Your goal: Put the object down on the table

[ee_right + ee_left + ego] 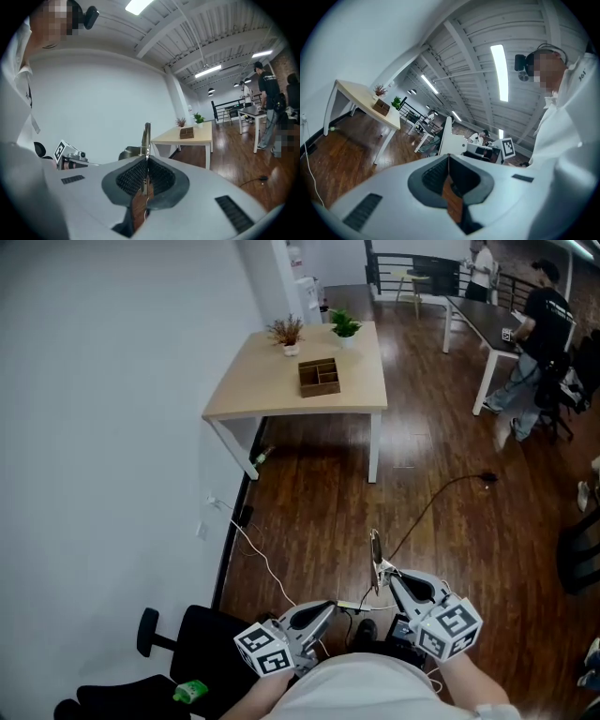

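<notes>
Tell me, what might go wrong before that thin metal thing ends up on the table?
1. The right gripper pinches the slim metal object only by its lower end, so it might pivot or slip on the way.
2. A black cable lies across the floor between the person and the table; it might catch a foot.
3. A wooden box and two potted plants stand on the table and could get knocked.

Legible text: none. Coded square markers, no lettering, on left gripper cube and right gripper cube. Shirt print: unreadable.
</notes>
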A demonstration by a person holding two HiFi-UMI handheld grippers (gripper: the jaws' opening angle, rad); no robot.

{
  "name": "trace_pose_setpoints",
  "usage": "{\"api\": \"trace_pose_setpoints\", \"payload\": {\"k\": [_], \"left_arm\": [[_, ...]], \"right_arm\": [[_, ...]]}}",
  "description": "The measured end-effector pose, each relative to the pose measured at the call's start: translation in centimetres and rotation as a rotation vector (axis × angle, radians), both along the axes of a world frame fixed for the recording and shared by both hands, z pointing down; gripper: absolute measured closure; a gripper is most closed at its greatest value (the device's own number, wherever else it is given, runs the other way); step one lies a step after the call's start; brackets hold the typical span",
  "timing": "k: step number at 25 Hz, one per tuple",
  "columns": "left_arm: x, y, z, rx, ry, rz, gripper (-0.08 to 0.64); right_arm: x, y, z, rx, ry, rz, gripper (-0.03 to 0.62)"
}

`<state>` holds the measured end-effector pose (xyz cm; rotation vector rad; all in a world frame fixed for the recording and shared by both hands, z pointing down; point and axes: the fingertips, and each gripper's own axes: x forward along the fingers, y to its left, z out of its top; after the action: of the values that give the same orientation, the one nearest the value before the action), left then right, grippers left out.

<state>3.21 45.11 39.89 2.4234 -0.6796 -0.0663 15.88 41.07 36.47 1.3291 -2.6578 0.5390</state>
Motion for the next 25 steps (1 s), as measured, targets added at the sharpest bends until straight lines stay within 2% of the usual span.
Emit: {"api": "trace_pose_setpoints", "payload": {"k": [6, 9, 13, 25], "left_arm": [[1.4, -1.9, -1.1, 0.027, -0.021, -0.047, 0.558], [0.8, -2.2, -1.0, 0.009, -0.039, -0.094, 0.559], [0.5, -2.8, -0.6, 0.000, -0.057, -0.114, 0.558], [0.7, -7.1, -0.2, 0.018, -0.057, -0.044, 0.559]], "right_arm": [[1.2, -2.5, 0.6, -0.011, -0.014, -0.060, 0.577], [1.1, -3.3, 1.1, -0.020, -0.031, -0.080, 0.577], [1.2, -3.9, 1.4, -0.020, -0.050, -0.092, 0.577], [1.3, -7.5, 1.9, -0.012, -0.035, -0.040, 0.577]]}}
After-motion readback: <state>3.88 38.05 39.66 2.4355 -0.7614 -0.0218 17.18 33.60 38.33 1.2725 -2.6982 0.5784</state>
